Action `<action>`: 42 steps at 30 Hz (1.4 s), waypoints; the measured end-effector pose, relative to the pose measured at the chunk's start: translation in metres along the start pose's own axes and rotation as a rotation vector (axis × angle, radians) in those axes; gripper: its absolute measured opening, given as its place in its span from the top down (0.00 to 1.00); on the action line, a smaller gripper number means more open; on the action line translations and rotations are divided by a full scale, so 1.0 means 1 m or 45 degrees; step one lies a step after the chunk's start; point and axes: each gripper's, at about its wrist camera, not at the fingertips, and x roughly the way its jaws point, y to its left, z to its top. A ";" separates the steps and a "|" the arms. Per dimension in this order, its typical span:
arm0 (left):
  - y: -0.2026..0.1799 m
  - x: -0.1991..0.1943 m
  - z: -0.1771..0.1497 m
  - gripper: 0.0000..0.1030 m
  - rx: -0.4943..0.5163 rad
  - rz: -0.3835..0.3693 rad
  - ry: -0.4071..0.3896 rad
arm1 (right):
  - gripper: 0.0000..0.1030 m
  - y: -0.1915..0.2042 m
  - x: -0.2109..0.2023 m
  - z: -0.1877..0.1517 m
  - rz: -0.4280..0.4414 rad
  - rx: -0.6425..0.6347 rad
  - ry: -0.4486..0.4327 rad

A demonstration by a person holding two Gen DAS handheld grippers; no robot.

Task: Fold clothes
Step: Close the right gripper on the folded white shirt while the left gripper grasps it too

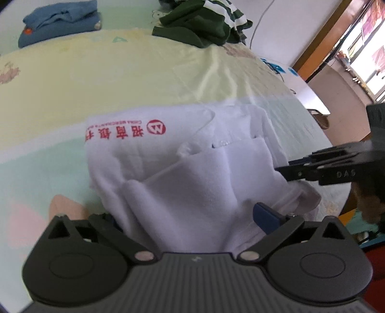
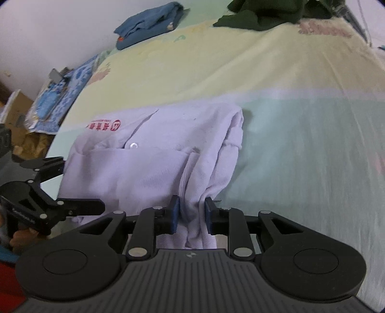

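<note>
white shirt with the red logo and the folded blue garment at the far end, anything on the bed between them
Nothing: in the left wrist view only bare yellow bedsheet lies between the white shirt with the red logo and the folded blue garment.

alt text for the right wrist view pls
The right gripper pinches the near edge of a partly folded white shirt with a red logo, lying on a pastel bedsheet. A blue garment lies far behind.

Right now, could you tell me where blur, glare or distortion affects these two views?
Left wrist view: the bed sheet bows from fisheye distortion, the window is blown out, and the white shirt is slightly soft. Right wrist view: edges smear, the blue folded garment is soft, the shirt's logo unreadable.
</note>
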 end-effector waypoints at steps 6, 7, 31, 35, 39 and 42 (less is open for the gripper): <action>0.006 -0.001 0.002 0.02 -0.066 -0.040 -0.030 | 0.75 -0.016 0.000 -0.004 0.094 0.096 -0.053; 0.004 -0.001 0.001 0.04 -0.060 -0.026 -0.041 | 0.76 -0.017 0.001 -0.004 0.107 0.092 -0.064; 0.028 -0.016 -0.013 0.14 -0.327 -0.138 -0.094 | 0.85 -0.028 -0.004 -0.001 0.163 0.032 -0.038; 0.041 -0.020 -0.016 0.14 -0.418 -0.190 -0.112 | 0.84 -0.038 -0.004 0.001 0.211 0.032 -0.004; 0.045 -0.023 -0.021 0.34 -0.432 -0.178 -0.132 | 0.85 -0.040 -0.004 0.003 0.232 -0.008 0.011; 0.044 -0.022 -0.025 0.51 -0.428 -0.155 -0.149 | 0.85 -0.041 -0.004 0.003 0.245 -0.021 0.013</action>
